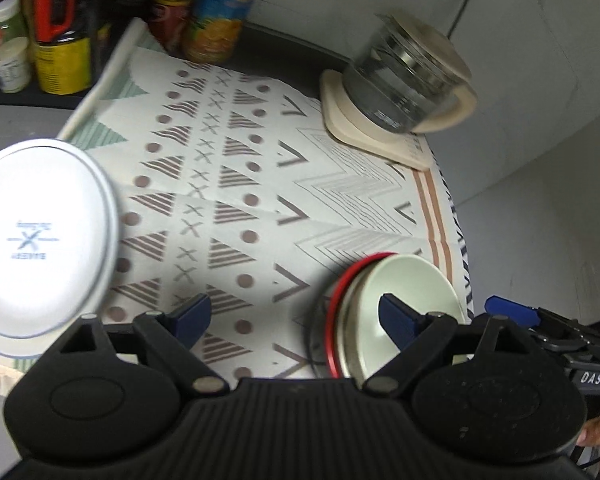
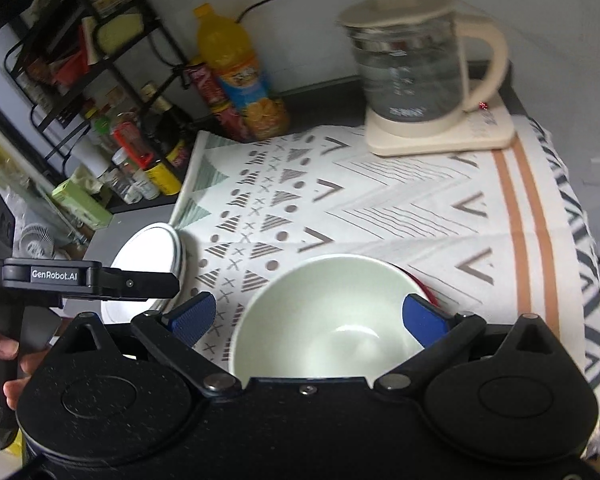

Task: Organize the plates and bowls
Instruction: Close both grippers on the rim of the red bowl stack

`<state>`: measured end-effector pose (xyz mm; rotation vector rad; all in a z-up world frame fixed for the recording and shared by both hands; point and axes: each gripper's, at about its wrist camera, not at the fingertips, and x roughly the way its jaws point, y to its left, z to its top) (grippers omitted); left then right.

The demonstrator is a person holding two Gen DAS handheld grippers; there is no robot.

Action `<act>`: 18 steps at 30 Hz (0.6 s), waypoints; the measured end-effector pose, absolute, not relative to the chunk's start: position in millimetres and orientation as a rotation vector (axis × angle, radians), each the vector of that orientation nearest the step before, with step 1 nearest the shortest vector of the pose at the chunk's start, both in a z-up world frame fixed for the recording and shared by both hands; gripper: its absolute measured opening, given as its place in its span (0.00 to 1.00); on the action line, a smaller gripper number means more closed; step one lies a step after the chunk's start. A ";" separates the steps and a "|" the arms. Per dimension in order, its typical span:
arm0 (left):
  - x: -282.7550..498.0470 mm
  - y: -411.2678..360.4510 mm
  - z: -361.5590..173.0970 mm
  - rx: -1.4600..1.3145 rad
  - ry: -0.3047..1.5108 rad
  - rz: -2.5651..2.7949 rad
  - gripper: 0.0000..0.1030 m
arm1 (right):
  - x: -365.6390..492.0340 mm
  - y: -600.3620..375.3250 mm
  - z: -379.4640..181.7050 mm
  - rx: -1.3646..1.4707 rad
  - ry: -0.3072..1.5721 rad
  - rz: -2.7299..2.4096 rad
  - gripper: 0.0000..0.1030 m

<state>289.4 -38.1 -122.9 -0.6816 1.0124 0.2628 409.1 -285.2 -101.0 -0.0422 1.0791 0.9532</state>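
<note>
Lowest in the right wrist view, the right gripper (image 2: 308, 320) spreads its ribbed blue pads wide, empty, one pad over the rim of the pale green bowl (image 2: 324, 320), apparently lining up a grasp. The glossy, round bowl sits on a red-rimmed plate (image 2: 422, 284) at lower centre. The left gripper (image 1: 300, 316), equally wide and empty, hovers between that bowl and the white plates (image 1: 40, 240) at left. All rest on a patterned tablecloth (image 2: 380, 208); a glass kettle (image 2: 416, 68) stands upper right.

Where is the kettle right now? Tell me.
In both wrist views the glass kettle stands on its cream base at the patterned cloth's far right corner, beyond the bowl.
</note>
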 end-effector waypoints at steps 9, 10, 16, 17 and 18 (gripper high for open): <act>314.3 -58.3 -142.7 -0.658 1.045 0.218 0.87 | 419.2 -311.9 -124.4 0.006 1.114 0.854 0.98; 316.7 -59.3 -145.8 -0.656 1.052 0.219 0.87 | 420.1 -313.4 -127.6 0.013 1.119 0.847 0.98; 325.3 -60.8 -166.2 -0.654 1.081 0.225 0.86 | 426.5 -315.9 -151.7 0.037 1.179 0.799 0.95; 326.5 -61.0 -169.2 -0.652 1.086 0.226 0.86 | 427.8 -315.9 -155.7 0.044 1.191 0.794 0.93; 328.0 -61.2 -173.0 -0.648 1.096 0.227 0.86 | 429.0 -315.8 -159.2 0.050 1.201 0.788 0.92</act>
